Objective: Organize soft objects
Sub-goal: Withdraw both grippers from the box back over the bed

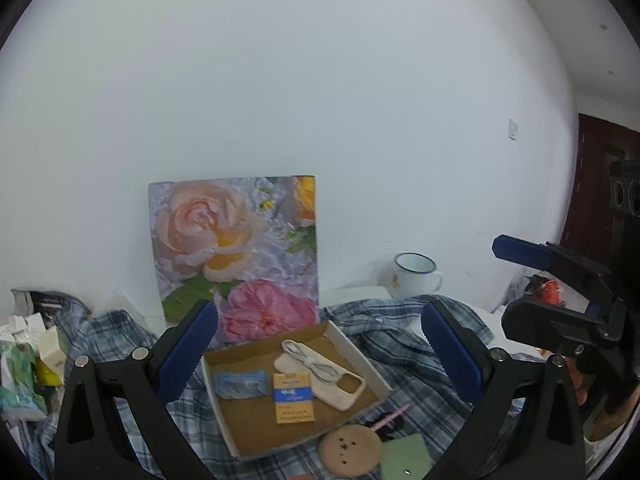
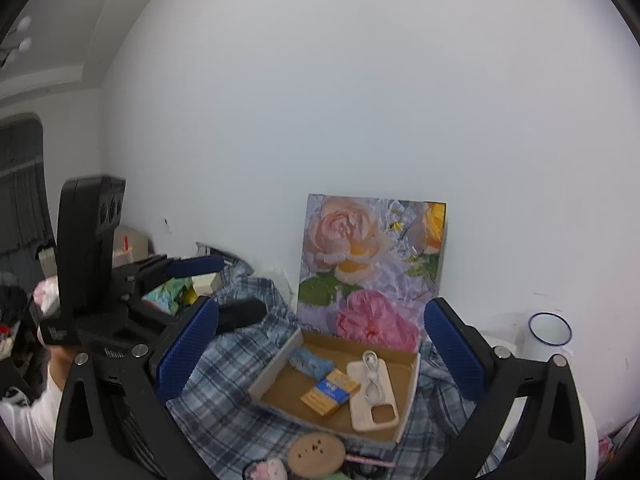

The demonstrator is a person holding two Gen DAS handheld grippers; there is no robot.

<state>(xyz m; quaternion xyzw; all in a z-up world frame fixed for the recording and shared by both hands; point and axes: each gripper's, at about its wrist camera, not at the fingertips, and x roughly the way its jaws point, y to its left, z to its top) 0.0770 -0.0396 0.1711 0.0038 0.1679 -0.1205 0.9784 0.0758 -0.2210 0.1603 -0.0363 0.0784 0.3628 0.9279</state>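
A blue-and-white plaid shirt [image 1: 404, 344] lies crumpled over the table, and also shows in the right wrist view [image 2: 236, 364]. On it sits a shallow cardboard box [image 1: 360, 356] holding a beige phone case [image 1: 340, 388], a coiled white cable [image 1: 308, 360], a yellow-and-blue packet [image 1: 293, 398] and a blue wrapper [image 1: 240, 385]. The box also shows in the right wrist view [image 2: 408, 396]. My left gripper [image 1: 320, 356] is open and empty above the box. My right gripper [image 2: 322, 352] is open and empty, hovering over the shirt and box.
A flower painting [image 1: 236, 252] leans on the white wall behind the box. A white enamel mug [image 1: 414, 274] stands at the right. A round tan disc [image 1: 350, 450], a green card [image 1: 404, 458] and a pink pen [image 1: 390, 418] lie in front. Cartons and packets [image 1: 24, 364] pile at left.
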